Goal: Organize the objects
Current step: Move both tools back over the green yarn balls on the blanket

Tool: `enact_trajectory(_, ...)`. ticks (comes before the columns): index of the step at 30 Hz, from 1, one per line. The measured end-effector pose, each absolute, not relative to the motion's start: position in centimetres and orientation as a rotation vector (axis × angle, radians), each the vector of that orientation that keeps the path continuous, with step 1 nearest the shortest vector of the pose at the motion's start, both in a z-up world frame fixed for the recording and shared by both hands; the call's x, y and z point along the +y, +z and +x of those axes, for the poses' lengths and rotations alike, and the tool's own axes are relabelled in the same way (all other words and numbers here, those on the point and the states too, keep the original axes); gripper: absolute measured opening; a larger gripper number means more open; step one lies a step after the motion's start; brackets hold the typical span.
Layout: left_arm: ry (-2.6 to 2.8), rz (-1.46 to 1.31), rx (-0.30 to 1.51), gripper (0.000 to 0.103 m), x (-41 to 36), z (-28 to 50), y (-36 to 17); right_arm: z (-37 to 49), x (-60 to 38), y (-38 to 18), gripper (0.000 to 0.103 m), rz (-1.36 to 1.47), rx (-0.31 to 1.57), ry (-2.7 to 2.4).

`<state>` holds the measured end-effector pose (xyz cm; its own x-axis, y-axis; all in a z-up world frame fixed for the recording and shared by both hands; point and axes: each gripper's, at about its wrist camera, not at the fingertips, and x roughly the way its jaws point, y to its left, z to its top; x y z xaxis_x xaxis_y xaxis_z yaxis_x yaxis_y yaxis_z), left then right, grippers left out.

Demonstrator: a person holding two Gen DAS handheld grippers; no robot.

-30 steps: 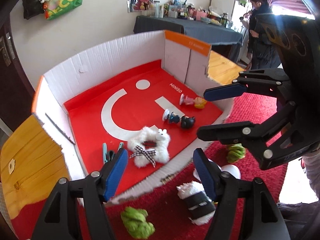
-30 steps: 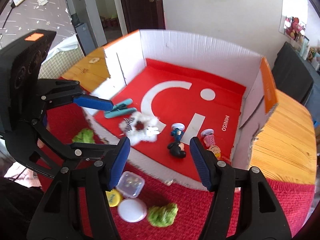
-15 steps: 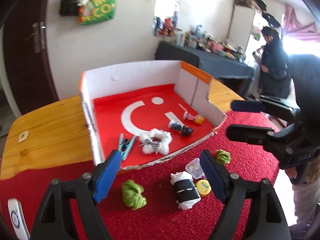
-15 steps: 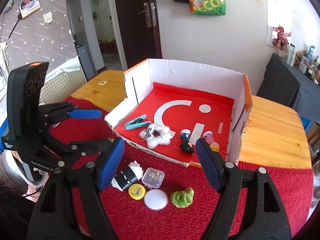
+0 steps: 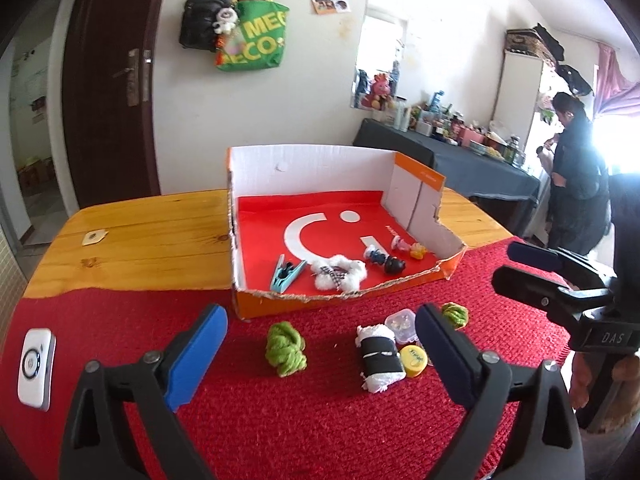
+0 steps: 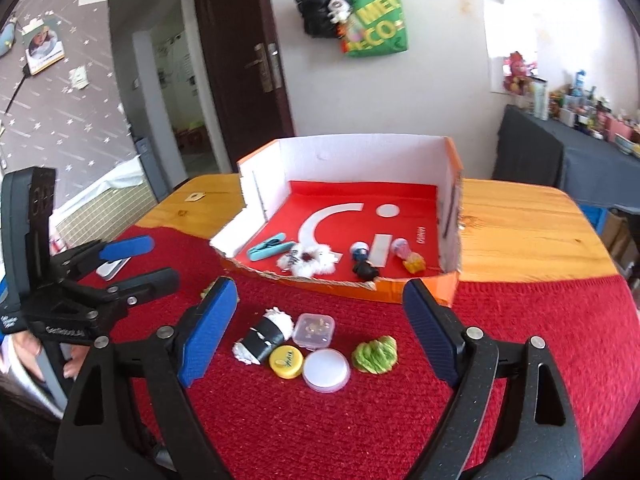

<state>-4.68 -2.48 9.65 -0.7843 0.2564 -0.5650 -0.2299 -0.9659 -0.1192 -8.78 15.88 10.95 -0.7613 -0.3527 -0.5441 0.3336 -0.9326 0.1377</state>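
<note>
In the left wrist view the left gripper (image 5: 320, 344) hangs released over the red cloth (image 5: 280, 420), the near green yarn ball (image 5: 286, 344) between its pads; descend straight and clamp its middle. In the right wrist view the right gripper (image 6: 320, 332) gapes too, above the loose items near the cardboard box (image 6: 360, 152).

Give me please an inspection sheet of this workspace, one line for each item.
Surface: wooden table with red mat over the near part.
Job's things: cardboard box holds clip, fluffy ring and figurines; on the mat lie green yarn ball, black-and-white roll, clear case, yellow cap, white lid.
Clutter: white device at mat edge.
Grippers: left tool open; right tool open; both empty.
Cables: nothing seen.
Surroundings: door, wall bags, person standing.
</note>
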Motion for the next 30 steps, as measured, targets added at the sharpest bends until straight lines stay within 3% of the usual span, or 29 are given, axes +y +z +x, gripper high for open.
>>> enact_trajectory(16,2.754,-1.041,-0.111,0.099,-2.0,-3.4,4.2,-7.8,17.0,4.0,0.089,0.989,-0.061,-2.777)
enact_trajectory(30,2.723,-1.140,-0.134,0.099,-1.9,-3.9,2.2,-8.0,16.7,2.8,0.089,1.052,-0.036,-2.767)
